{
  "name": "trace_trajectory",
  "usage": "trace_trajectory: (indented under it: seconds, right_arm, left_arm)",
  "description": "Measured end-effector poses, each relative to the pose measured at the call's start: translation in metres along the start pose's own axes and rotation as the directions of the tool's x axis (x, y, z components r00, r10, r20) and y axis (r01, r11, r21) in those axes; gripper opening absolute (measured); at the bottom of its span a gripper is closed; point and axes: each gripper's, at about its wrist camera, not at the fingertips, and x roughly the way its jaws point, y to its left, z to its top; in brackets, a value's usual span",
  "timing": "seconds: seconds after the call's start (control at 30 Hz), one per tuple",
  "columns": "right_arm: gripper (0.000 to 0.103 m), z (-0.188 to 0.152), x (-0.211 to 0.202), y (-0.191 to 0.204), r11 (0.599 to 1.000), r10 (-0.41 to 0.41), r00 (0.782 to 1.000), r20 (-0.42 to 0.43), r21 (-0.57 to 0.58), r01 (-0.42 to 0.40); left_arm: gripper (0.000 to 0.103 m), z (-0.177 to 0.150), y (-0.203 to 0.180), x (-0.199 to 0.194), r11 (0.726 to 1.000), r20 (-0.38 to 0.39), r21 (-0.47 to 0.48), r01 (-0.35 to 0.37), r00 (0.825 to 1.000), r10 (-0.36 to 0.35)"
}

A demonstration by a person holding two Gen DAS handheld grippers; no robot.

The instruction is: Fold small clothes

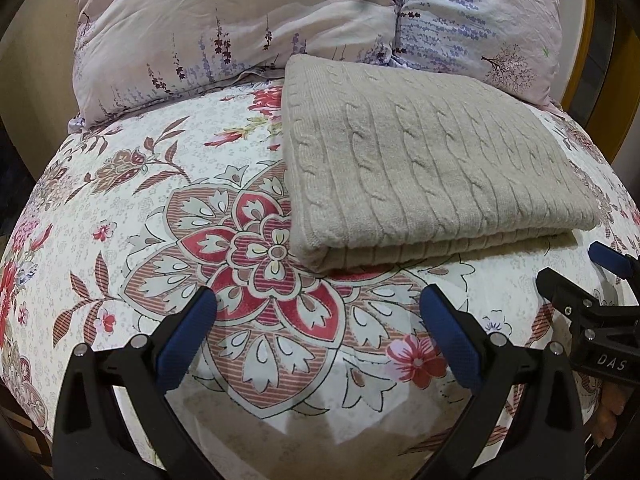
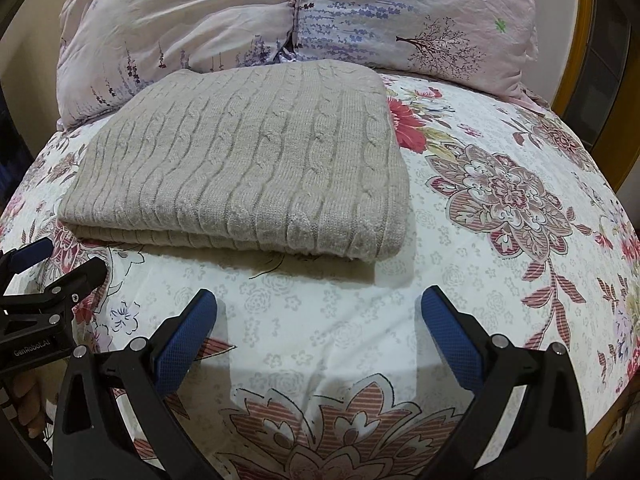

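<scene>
A beige cable-knit sweater [image 1: 432, 168] lies folded into a thick rectangle on the floral bed cover [image 1: 160, 208]; the right wrist view shows it at upper left [image 2: 240, 168]. My left gripper [image 1: 318, 300] hangs open just short of the sweater's near folded edge, nothing between its blue pads. My right gripper [image 2: 318, 300] is open too, a little in front of the sweater's near right corner, over bare cover [image 2: 460, 240]. Each gripper shows in the other's view: the right one at the far right [image 1: 592, 272], the left one at the far left [image 2: 52, 264].
Two pale floral pillows [image 1: 240, 28] [image 2: 400, 20] lean against the head of the bed just behind the sweater. The bed cover falls away at both sides. A yellow-framed edge [image 2: 576, 40] stands at the right, and fingers of a hand [image 1: 608, 412] show at the lower right.
</scene>
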Motion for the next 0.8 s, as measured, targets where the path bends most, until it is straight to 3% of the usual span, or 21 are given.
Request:
trace_trajectory:
  seconds: [0.8]
  right_arm:
    - [0.102, -0.0002, 0.0001, -0.0002, 1.000, 0.001, 1.000, 0.000, -0.001, -0.001]
  left_arm:
    - [0.101, -0.0007, 0.0003, 0.0008, 1.000, -0.005, -0.001, 0.001, 1.000, -0.001]
